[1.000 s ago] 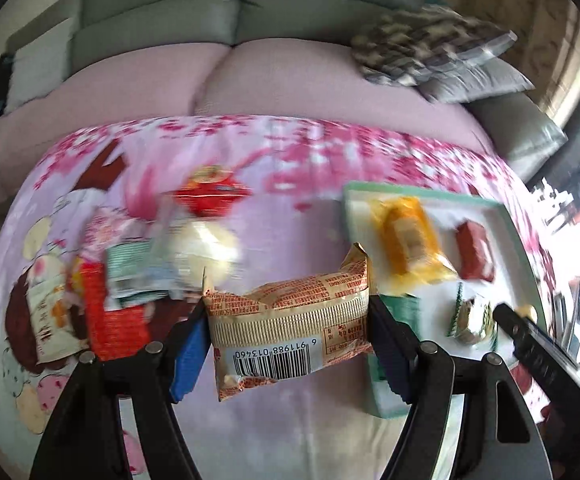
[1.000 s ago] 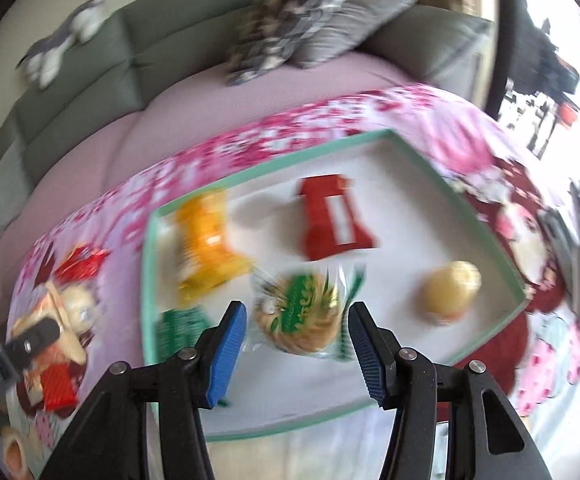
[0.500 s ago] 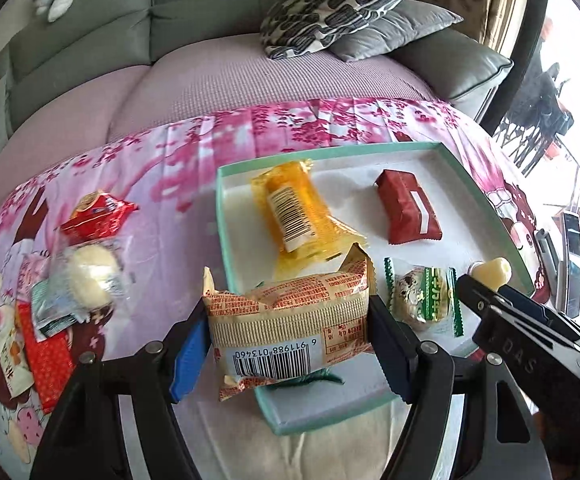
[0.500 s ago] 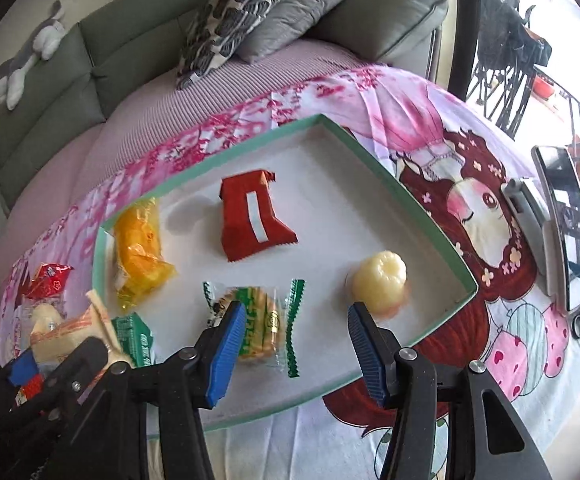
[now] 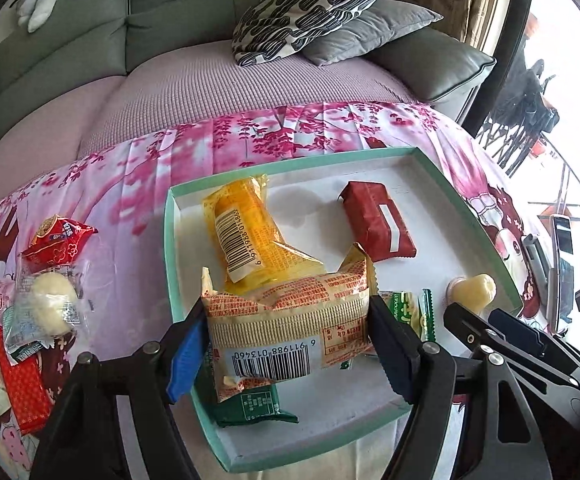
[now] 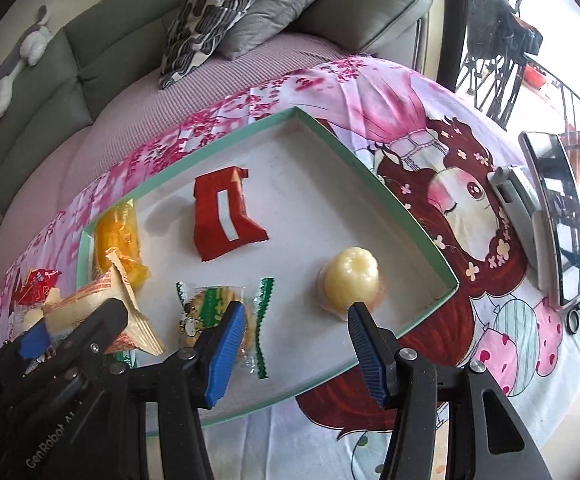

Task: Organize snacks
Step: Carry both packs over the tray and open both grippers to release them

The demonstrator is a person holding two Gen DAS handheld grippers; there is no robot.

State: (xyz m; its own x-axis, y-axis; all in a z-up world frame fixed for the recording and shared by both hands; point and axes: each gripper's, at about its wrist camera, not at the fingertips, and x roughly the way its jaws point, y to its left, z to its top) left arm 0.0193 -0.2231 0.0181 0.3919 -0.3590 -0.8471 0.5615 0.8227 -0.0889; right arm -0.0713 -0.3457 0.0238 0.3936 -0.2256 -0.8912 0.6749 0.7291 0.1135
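My left gripper (image 5: 288, 346) is shut on a cream and orange snack pack (image 5: 290, 328) and holds it above the near left part of the green-rimmed white tray (image 5: 168, 248). In the tray lie a yellow pack (image 5: 250, 232), a red pack (image 5: 378, 220), a green-striped biscuit pack (image 6: 218, 316), a pale jelly cup (image 6: 350, 280) and a dark green pack (image 5: 250, 404). My right gripper (image 6: 296, 354) is open and empty over the tray's near edge, between the biscuit pack and the jelly cup.
Loose snacks lie left of the tray on the pink cloth: a red pouch (image 5: 58, 236), a white bun in clear wrap (image 5: 46, 308) and a red packet (image 5: 22, 392). A phone (image 6: 558, 216) lies at the right. A sofa with cushions (image 5: 314, 12) stands behind.
My left gripper has carried the cream pack rightward from the loose pile to above the tray. My right gripper has drawn back from the biscuit pack toward the tray's near edge.
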